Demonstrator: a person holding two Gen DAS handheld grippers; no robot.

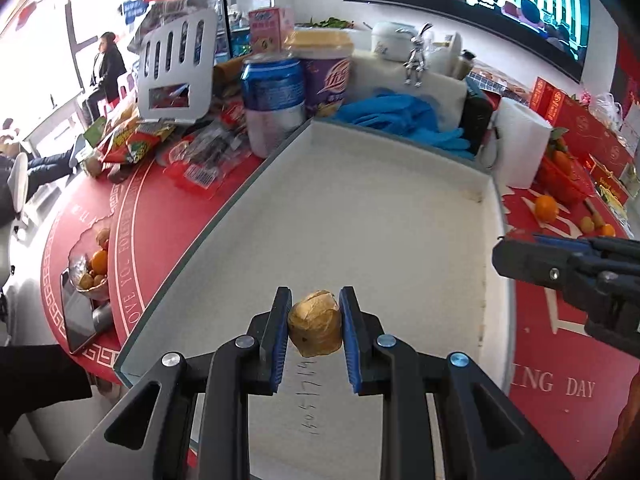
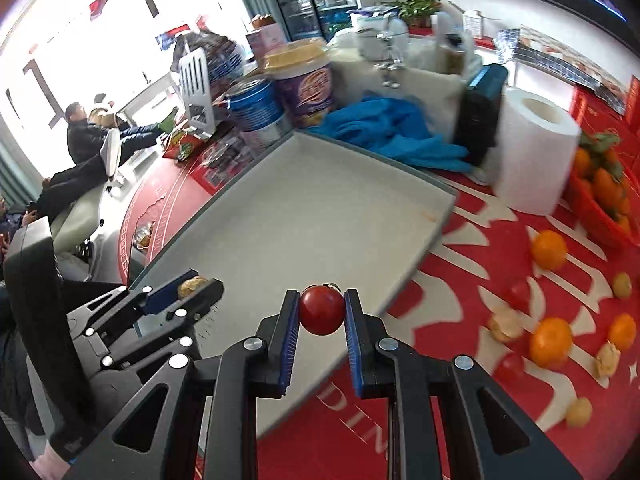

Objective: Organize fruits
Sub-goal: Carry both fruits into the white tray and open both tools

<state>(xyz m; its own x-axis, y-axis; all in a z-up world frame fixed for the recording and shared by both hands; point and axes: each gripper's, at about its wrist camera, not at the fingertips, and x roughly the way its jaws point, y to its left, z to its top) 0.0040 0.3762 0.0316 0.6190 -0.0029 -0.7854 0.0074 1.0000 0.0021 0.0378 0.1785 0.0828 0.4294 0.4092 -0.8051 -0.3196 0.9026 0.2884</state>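
Observation:
My left gripper [image 1: 315, 312] is shut on a papery tan husked fruit [image 1: 315, 330], held over the near part of a shallow white tray [image 1: 400, 216]. My right gripper [image 2: 322, 309] is shut on a small red tomato [image 2: 321, 309], hanging above the tray's near right edge [image 2: 408, 276]. In the right wrist view the left gripper [image 2: 196, 282] shows at the left with the husked fruit [image 2: 191, 285]. Loose oranges [image 2: 550, 342], tomatoes [image 2: 510, 366] and husked fruits [image 2: 505, 326] lie on the red cloth to the right.
A red basket of oranges [image 2: 600, 196] stands at the far right beside a paper roll [image 2: 534, 156]. Blue gloves [image 1: 404, 118], a blue can [image 1: 272, 100] and a purple tub [image 1: 326, 76] crowd the tray's far side. A glass dish of fruit [image 1: 92, 268] and a phone [image 1: 76, 314] lie left.

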